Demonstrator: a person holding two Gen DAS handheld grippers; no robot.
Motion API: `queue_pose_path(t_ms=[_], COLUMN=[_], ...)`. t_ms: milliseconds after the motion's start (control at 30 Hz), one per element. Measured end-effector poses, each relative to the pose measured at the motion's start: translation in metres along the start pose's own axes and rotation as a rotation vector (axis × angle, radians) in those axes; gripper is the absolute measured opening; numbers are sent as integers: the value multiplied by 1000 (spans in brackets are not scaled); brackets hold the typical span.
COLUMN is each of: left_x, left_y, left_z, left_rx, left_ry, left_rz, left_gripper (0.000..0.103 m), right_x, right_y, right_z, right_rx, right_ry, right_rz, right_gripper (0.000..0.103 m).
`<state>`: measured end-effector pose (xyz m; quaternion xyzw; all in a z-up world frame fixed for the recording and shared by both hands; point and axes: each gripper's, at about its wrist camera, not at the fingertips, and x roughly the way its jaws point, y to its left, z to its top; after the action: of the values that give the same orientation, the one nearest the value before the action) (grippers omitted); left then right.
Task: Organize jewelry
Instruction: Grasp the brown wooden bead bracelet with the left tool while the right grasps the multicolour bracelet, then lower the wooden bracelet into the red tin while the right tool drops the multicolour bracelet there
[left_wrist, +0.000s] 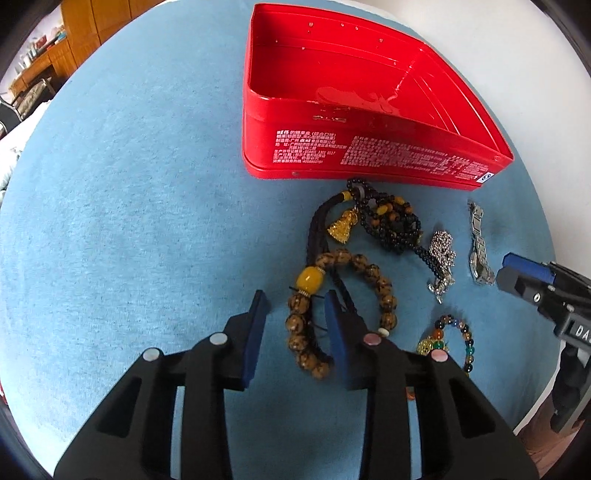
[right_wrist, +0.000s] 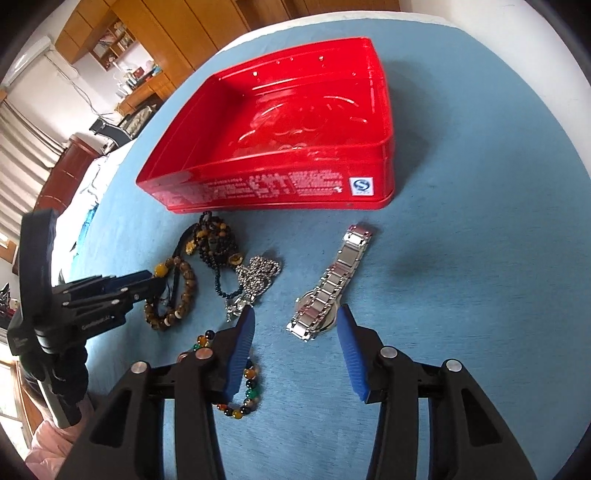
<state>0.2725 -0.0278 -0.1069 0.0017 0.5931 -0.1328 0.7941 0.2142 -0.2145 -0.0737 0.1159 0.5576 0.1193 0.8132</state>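
Observation:
An empty red tin box (left_wrist: 369, 155) (right_wrist: 273, 184) stands on the blue cloth. In front of it lie a brown bead bracelet with a yellow bead (left_wrist: 308, 280) (right_wrist: 186, 291), a black bead necklace with a gold pendant (left_wrist: 391, 225) (right_wrist: 216, 240), a silver chain (left_wrist: 441, 251) (right_wrist: 258, 277), a silver watch (left_wrist: 480, 251) (right_wrist: 328, 291) and a multicoloured bead bracelet (left_wrist: 461, 332) (right_wrist: 247, 384). My left gripper (left_wrist: 297, 306) (right_wrist: 147, 282) is open, its jaws either side of the brown bracelet's left part. My right gripper (right_wrist: 295, 317) (left_wrist: 511, 273) is open, its jaws either side of the watch's near end.
The blue cloth (left_wrist: 129, 206) covers a round table with a white rim (right_wrist: 498, 33). Wooden cabinets and shelves (right_wrist: 147, 48) stand beyond the table's far left.

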Motion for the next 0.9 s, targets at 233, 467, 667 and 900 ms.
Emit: queue_pose_path(t_ms=[233,467,667,900], left_x=[13,-5,-34,-41], left_y=[-14,-7,0,5], left_z=[5,-1,-19,-38], left_rx=[12,-23,-23,-34], left_ry=[-11,-50,-107,-113], left_rz=[18,-33,-67,-99], left_gripper=[10,10,10,10], right_x=[8,4,-6,6], right_y=[13,17,28,37], right_z=[-5,-11,-18,-28], right_rx=[-31,-42,-85,-109], right_ry=[18,14,12,78], right_rz=[0,8,36,45], right_gripper=[46,46,38,32])
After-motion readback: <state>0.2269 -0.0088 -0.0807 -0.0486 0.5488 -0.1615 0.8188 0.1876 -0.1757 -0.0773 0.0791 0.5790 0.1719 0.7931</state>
